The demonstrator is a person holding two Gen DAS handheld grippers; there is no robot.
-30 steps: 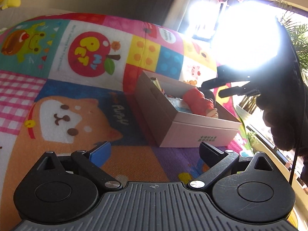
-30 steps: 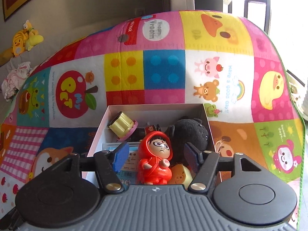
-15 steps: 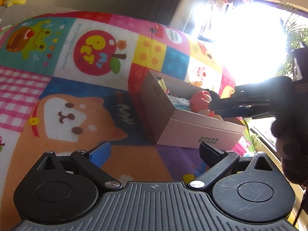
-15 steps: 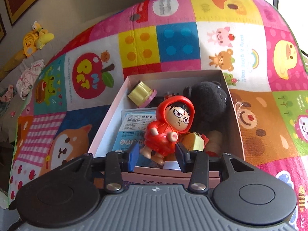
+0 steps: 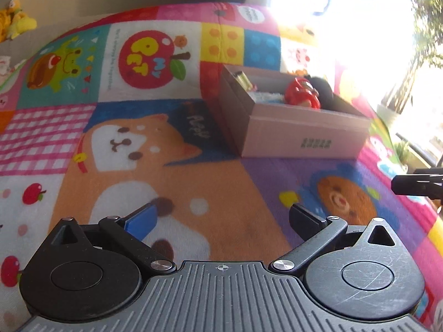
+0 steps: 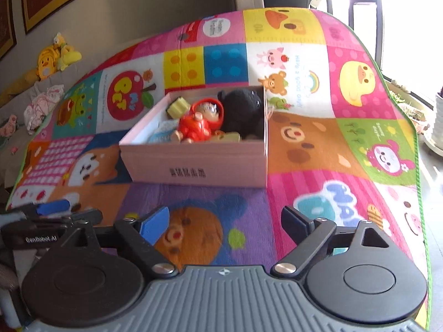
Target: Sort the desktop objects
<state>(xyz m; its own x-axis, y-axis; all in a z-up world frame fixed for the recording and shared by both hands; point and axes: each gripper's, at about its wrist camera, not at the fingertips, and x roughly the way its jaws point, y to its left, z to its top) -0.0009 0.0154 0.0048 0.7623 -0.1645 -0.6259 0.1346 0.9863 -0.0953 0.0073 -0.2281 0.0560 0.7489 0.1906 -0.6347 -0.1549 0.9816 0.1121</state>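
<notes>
A pink cardboard box [image 6: 193, 166] stands on the colourful play mat [image 6: 304, 88]. Inside it a red-hooded figure [image 6: 200, 126] lies on its back, beside a black plush [image 6: 243, 113] and a yellow toy [image 6: 178, 108]. My right gripper [image 6: 224, 218] hovers over the mat in front of the box, its jaws opening wide with nothing between them. My left gripper [image 5: 224, 217] is open and empty over the orange dog patch, left of the box [image 5: 304, 135]. The figure [image 5: 300, 94] shows above the box rim. The right gripper's tip [image 5: 415, 185] pokes in at the right edge.
The left gripper [image 6: 66, 211] sits close beside my right one, at the lower left. Yellow plush toys [image 6: 52, 58] and clothes lie beyond the mat's far left edge. Potted plants [image 6: 440, 121] stand off the mat's right edge. Window glare washes out the upper right of the left wrist view.
The right gripper let go of the red figure, which now lies in the box, then drew back from the box with its jaws widening. The left gripper shifted and rolled a little.
</notes>
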